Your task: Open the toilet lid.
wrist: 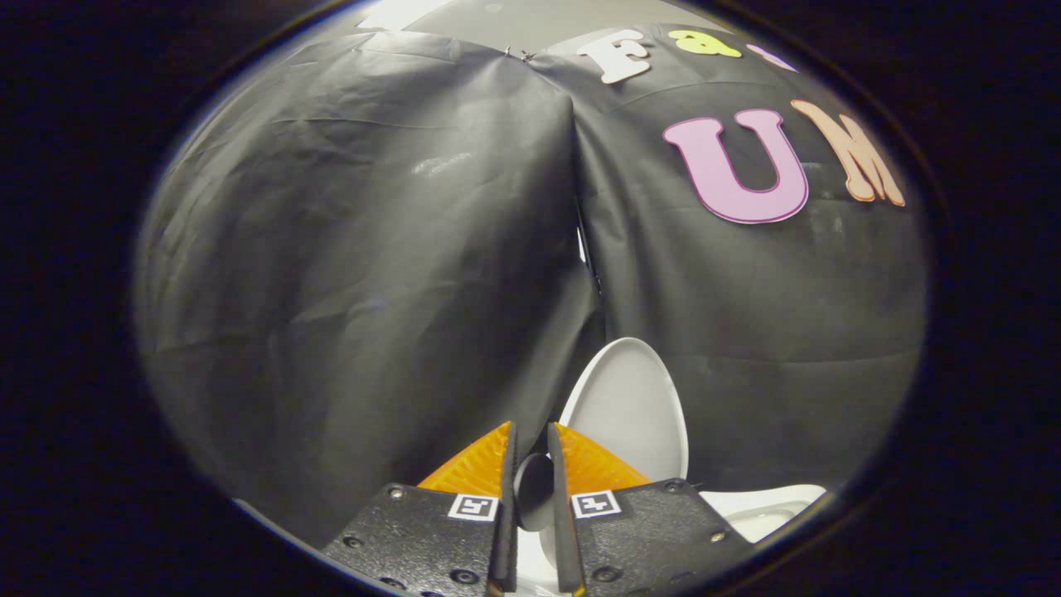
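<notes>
**Showing the hand-held gripper before a raised toilet lid**

Looking forward along the hand-held gripper, fingers drawn almost together, only a narrow slot left between the fingertips. Nothing clearly pinched between them; a small rounded grey form seen low through the slot, nature not discernible, contact with either finger not determinable. Each finger carrying a ribbed pad toward the tip and a dark textured base plate with screws, each plate bearing a square printed marker near its inner edge.

Just ahead of the fingers and slightly to their right, toilet lid standing upright, already lifted, white, oval, its pale inner face turned toward the camera, its lower part hidden behind the right finger. Apart from the fingertips, not touching them as far as can be judged. Beside and below the lid, to the right of the right finger's base plate, a portion of the white toilet rim, lying roughly level.

Beyond the lid, black cloth wall of the booth, wrinkled, in two panels meeting at a vertical seam above the lid. Above the cloth, a strip of pale ceiling.
</notes>
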The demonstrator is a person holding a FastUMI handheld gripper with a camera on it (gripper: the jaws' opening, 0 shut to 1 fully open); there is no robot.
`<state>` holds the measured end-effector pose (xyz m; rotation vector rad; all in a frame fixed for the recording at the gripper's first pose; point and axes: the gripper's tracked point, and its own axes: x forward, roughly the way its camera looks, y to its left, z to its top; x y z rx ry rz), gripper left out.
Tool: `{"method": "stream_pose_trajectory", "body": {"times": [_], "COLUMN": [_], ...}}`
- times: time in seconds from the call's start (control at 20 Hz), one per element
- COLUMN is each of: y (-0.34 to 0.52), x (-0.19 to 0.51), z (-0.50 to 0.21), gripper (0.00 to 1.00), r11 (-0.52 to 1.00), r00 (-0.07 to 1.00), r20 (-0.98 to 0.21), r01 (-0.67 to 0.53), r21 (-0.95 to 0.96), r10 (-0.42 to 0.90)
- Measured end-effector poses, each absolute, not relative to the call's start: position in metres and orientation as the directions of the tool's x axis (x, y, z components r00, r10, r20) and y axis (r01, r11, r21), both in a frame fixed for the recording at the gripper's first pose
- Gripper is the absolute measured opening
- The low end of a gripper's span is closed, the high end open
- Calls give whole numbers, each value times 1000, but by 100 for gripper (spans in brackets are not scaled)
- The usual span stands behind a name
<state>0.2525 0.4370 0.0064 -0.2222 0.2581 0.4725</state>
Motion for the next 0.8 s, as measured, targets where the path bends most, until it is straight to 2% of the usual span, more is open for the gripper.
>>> {"method": "stream_pose_trajectory", "body": {"times": [0.4,0.55,0.6,0.8], "y": [437,436,436,438], "x": [248,246,244,230], "z": [6,10,13,52], "gripper": [30,43,44,73], "r11": [865,877,879,864], "r00": [859,868,872,871], "r20": [-299,-286,-278,-173], "r01": [-475,-458,-453,-483], "r21": [-162,-146,-148,-141], "r10": [415,406,402,459]}}
